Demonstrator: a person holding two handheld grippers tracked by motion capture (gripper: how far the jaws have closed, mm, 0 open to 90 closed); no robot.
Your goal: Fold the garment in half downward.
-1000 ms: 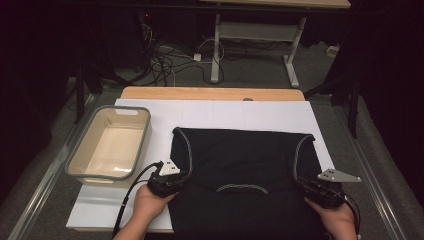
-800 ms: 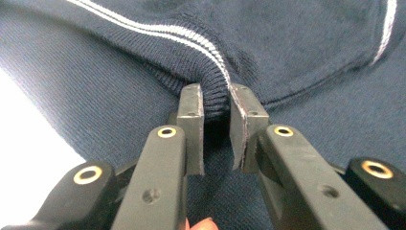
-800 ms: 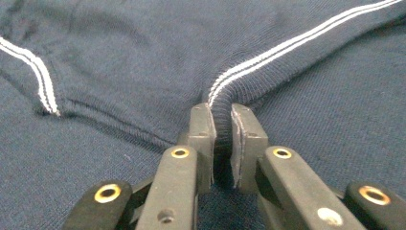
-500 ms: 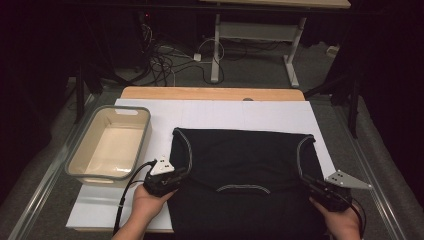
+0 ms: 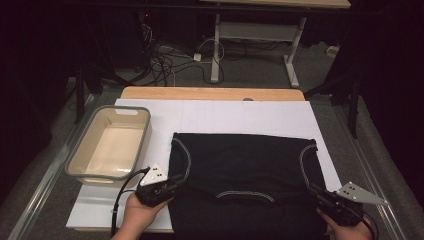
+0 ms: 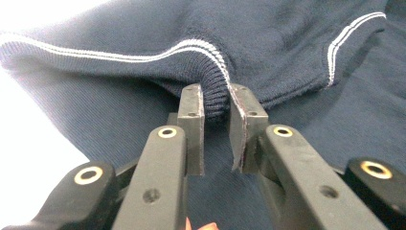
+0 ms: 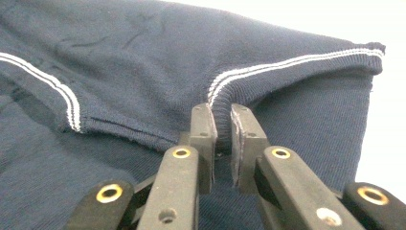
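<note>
Right gripper (image 7: 222, 125) fingers (image 7: 203, 127) pinching navy garment's (image 7: 143, 72) white-striped ribbed edge (image 7: 287, 62)

A table (image 5: 215, 93) with a light wooden top is seen from above, covered largely by a white sheet (image 5: 220, 117). On the sheet, a dark navy knitted garment (image 5: 245, 165) with white-striped ribbed edges, possibly a sleeveless top, is laid flat. To its left a beige plastic tub (image 5: 80, 161) with a grey rim is set.
</note>
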